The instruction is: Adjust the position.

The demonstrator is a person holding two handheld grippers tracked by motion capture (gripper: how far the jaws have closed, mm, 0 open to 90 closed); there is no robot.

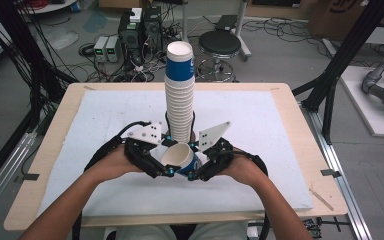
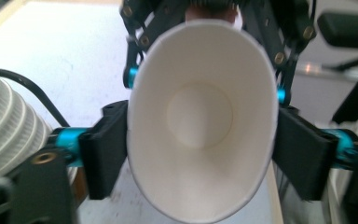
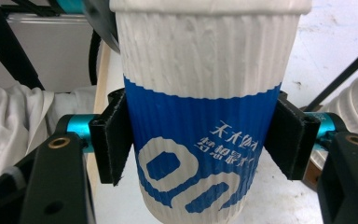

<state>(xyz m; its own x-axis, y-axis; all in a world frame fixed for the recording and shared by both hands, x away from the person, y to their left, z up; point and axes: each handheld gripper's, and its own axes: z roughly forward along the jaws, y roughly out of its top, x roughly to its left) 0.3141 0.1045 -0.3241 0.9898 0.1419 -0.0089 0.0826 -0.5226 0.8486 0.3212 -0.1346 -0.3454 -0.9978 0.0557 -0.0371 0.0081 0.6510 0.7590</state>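
A: Near the table's (image 1: 40,165) front edge, mid-way across, both grippers meet on one paper cup (image 1: 182,159). Cup's tipped on its side, open mouth facing the person, off the white mat (image 1: 105,115).

B: Who's got it?

A: Right gripper (image 1: 192,172) for sure. Its own view has the pads (image 3: 114,142) pressed flat vs. the ribbed wall of the cup (image 3: 200,121), one each side, on the blue band w/ white lettering. Clamped.

B: And the left gripper?

A: Left gripper (image 1: 162,167) sits at the cup's other side. Its own view looks straight into the cup (image 2: 200,116): white inside, round bottom visible, rim squashed to an oval. Black pads (image 2: 107,149) stand right at the rim, left and right. Touching or just beside, can't tell; no clear squeeze from them. I'd call it apart, cup between the jaws.

B: Right gripper visible from there too?

A: Yes, behind the cup, its linkage w/ blue pins (image 2: 279,56) at top of that view.

B: Anything else?

A: Tall stack of cups (image 1: 180,95) stands upright just behind the grippers, centre of the mat, same blue-and-white type. Its ribbed rims show at the left edge of the left gripper view (image 2: 7,126) and the right edge of the right gripper view (image 3: 354,100). Held cup is apart from the stack, just in front of its base.

B: Hands?

A: Both forearms come in from the bottom, each hand wrapped round its gripper.
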